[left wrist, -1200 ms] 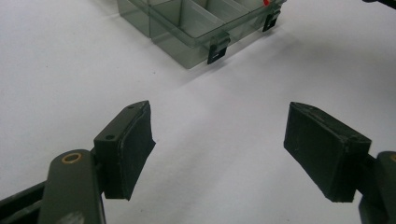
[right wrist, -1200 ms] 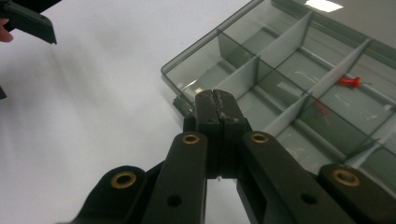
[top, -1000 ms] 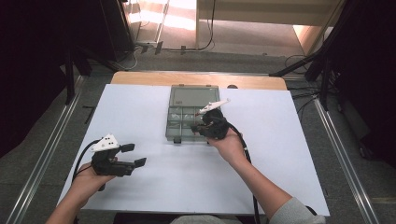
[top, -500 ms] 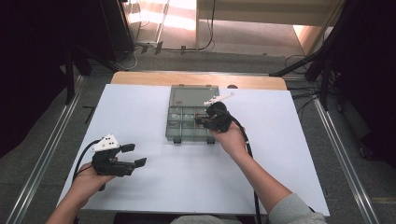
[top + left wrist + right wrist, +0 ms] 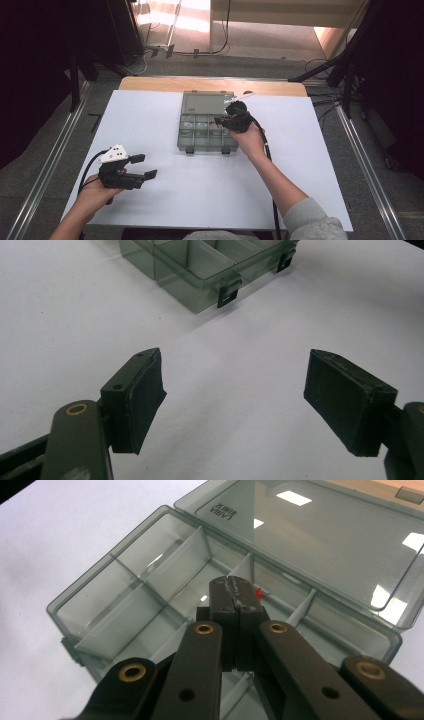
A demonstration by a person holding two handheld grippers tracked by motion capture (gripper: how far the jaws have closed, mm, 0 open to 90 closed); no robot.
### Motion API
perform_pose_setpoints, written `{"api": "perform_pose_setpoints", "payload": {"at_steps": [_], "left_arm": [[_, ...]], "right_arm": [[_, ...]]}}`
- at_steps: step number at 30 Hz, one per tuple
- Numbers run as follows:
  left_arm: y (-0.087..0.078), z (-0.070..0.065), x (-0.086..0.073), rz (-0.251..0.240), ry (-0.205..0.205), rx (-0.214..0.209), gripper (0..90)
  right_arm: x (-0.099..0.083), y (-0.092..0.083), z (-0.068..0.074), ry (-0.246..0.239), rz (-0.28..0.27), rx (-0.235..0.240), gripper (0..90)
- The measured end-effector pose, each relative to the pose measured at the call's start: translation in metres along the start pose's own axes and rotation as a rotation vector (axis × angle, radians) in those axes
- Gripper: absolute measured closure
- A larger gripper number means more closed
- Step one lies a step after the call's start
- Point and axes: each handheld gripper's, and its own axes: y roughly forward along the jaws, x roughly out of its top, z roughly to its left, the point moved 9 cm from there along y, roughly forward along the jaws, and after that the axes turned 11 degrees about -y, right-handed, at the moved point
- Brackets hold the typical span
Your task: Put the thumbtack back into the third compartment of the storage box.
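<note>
Over the last second our right gripper [image 5: 223, 120] travels from the near right corner of the compartment box [image 5: 192, 137] up toward its back row, beside the open lid [image 5: 202, 102]. Its jaws are pressed together, and a small red piece [image 5: 258, 593] shows just past their tips; we cannot tell whether it is pinched or lying in a compartment. We judge a placement into a back compartment is close. Our left gripper [image 5: 141, 166] rests near the front left of the counter [image 5: 310, 150], jaws wide and empty, unmoved.
</note>
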Motion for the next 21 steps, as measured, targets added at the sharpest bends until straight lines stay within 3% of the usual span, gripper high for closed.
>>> {"api": "perform_pose_setpoints", "payload": {"at_steps": [10,16,21], "left_arm": [[0.0004,0.0006,-0.0006,0.004,0.000,0.002,23.4],[-0.0001,0.0008,-0.0004,0.002,0.001,0.003,23.4],[-0.0011,0.0011,-0.0001,0.001,0.000,0.003,23.4]], "right_arm": [[0.0019,0.0094,-0.0058,-0.005,-0.009,-0.018,90.0],[0.0031,0.0113,-0.0057,-0.020,-0.026,-0.017,75.8],[0.0038,0.0093,-0.0057,-0.003,-0.042,0.003,63.9]]}}
